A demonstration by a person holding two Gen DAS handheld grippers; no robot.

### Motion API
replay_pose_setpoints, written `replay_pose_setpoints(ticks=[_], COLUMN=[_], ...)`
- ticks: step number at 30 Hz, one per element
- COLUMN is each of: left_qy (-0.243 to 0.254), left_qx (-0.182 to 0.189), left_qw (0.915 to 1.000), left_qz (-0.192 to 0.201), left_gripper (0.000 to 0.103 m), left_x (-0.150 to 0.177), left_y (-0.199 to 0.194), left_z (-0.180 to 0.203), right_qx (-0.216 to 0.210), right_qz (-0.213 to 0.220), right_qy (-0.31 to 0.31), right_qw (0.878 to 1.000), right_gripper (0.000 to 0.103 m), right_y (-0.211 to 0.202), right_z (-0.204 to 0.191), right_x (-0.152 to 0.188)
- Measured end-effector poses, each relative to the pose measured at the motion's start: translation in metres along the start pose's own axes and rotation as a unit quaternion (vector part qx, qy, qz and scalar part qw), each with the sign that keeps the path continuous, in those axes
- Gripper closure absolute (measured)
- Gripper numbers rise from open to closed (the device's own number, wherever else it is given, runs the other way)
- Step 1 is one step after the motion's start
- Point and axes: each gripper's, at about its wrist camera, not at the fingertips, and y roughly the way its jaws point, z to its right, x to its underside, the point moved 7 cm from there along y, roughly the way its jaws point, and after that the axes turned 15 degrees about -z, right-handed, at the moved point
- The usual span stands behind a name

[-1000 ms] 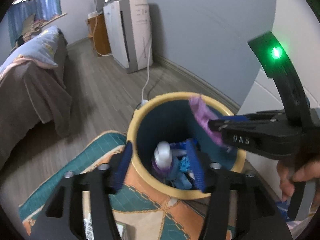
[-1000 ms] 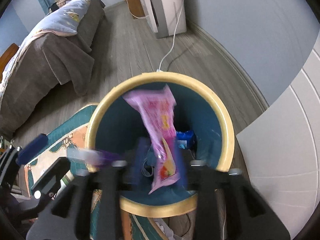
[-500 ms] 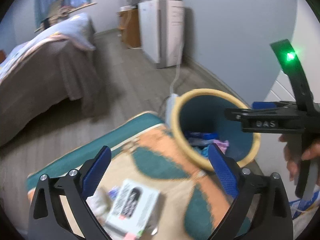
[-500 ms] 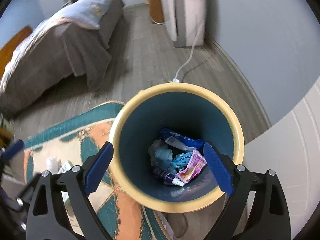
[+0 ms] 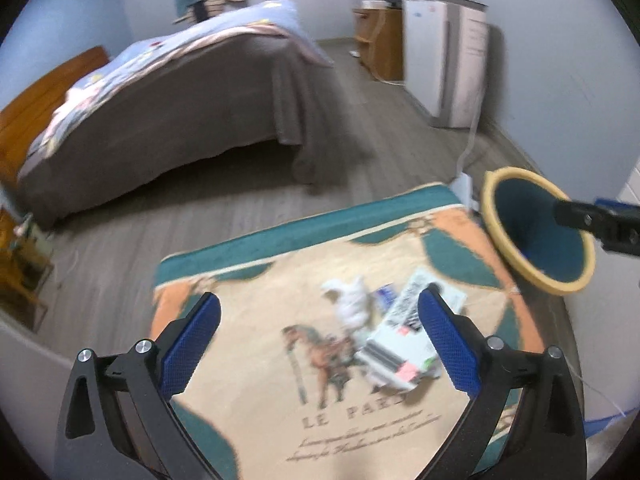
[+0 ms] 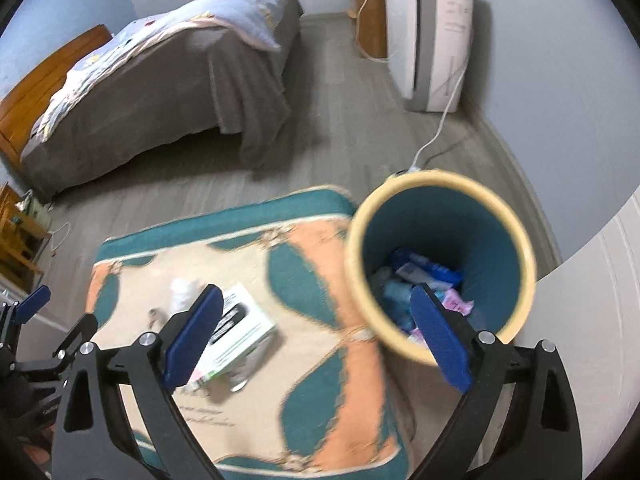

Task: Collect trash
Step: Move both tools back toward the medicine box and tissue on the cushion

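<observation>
1. Both sets of jaws stand spread wide with nothing between them: the left gripper [image 5: 318, 326] hangs over the rug [image 5: 256, 304], the right gripper [image 6: 316, 322] between the rug and the waste bin [image 6: 516, 232].
2. The trash not yet collected lies together on the rug: a white printed box [image 5: 404, 344], a crumpled white tissue [image 5: 352, 300] touching its far corner, and a small blue-and-white scrap [image 5: 386, 292] between them. The bin, just off the rug's right edge, already holds wrappers [image 6: 428, 270].
3. Likely trouble: the pieces overlap, so jaws closing on the box may drag the tissue along and drop it short of the bin.
4. The box looks wide and flat; gripped across its face it may slip or tip out. An edge grip seems safer.
5. The tissue is soft and light; a shallow pinch could tear off a bit or catch the rug pile.
6. Both grippers aim at the same small heap, so they could collide.
7. The bin is light-looking; a knock on its rim could tip it.
</observation>
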Motion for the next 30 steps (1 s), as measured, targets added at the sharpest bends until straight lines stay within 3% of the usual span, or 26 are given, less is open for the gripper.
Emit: replay_pose_setpoints(ticks=[8,15,21,25,30], left_qy=[-0.019,-0.02,-0.029,-0.019,-0.035], left_qx=[0.0,0.001,0.025,-0.004,0.038], left_qw=[0.9997,0.9998,0.9989,0.9996,0.9969], left_qz=[-0.014,-0.01,-0.029,-0.021,-0.06], left_gripper=[0.005,0.005,0.005,0.005,0.005], left_x=[0.024,0.025,0.025,0.023,0.027], left_y=[0.018,0.026,0.035,0.036,0.047], left_z=[-0.038,-0.054,-0.06,-0.064,-0.072], right_qx=[0.016,0.048,0.035,0.023,0.013], right_qz=[-0.035,-0.059,-0.078,-0.09,-0.117], right_qy=[-0.026,-0.053,-0.034,-0.013,0.003], right_qw=[0.999,0.996,0.996,0.996,0.993], right_gripper=[0.009,0.009,0.009,0.009,0.009], right_y=[0.027,0.054,0.069,0.078,0.1], right_z=[-0.035,-0.052,-0.053,-0.055,-0.067], right_x=[0.022,0.029,0.032,0.032,0.033])
